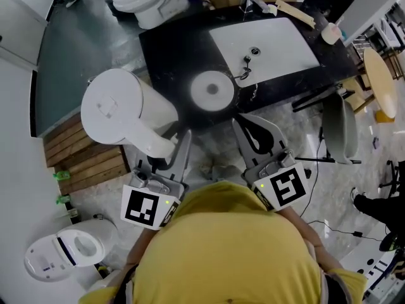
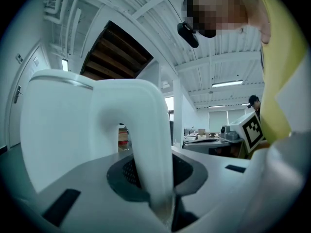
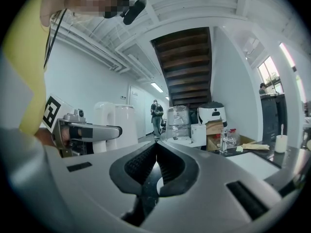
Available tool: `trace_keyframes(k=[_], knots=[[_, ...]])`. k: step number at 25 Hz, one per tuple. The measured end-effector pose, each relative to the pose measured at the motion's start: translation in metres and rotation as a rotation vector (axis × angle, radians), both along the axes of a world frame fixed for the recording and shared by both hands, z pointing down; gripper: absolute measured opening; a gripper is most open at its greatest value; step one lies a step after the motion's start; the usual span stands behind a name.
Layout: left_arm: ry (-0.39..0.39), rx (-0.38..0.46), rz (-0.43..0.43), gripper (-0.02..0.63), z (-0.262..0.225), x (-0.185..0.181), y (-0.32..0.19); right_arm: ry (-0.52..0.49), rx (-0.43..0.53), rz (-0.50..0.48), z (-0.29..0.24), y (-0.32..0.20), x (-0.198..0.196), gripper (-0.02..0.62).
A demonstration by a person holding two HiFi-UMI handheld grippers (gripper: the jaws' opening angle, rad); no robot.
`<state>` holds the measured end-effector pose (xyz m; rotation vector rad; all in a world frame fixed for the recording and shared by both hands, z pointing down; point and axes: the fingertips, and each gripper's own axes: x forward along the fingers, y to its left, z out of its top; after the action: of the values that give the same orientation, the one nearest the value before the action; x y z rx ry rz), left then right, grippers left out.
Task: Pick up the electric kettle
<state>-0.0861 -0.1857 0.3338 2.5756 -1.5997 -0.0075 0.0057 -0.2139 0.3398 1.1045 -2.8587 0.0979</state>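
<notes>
The white electric kettle (image 1: 120, 116) hangs in the air left of the black counter (image 1: 164, 49), clear of its round white base (image 1: 212, 90). My left gripper (image 1: 172, 145) is shut on the kettle's curved handle (image 2: 146, 140), which fills the gap between the jaws in the left gripper view; the kettle body (image 2: 58, 130) rises to the left. My right gripper (image 1: 243, 128) is shut with nothing in it, its tips meeting (image 3: 156, 147). From the right gripper view the kettle (image 3: 119, 125) and left gripper (image 3: 87, 132) show at the left.
A white sink basin (image 1: 262, 43) with a faucet (image 1: 253, 2) is set in the counter. Toilets stand at the top (image 1: 152, 2) and bottom left (image 1: 63, 252). A wooden pallet (image 1: 82, 157) lies left, a grey chair (image 1: 338, 128) right.
</notes>
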Motion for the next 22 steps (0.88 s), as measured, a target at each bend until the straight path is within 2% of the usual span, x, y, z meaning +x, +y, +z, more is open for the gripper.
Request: trace_keyframes(k=[9,22], knots=[[0.022,-0.021,-0.017,0.084,-0.0015,-0.0009,0.0031,0.004,0.014,0.031,-0.0025,0.0006,0.0081,0.018],[0.041,-0.014,0.011,0.084,0.0001,-0.0007,0.0031,-0.001,0.009,0.038,-0.0054,0.0053,0.004,0.018]])
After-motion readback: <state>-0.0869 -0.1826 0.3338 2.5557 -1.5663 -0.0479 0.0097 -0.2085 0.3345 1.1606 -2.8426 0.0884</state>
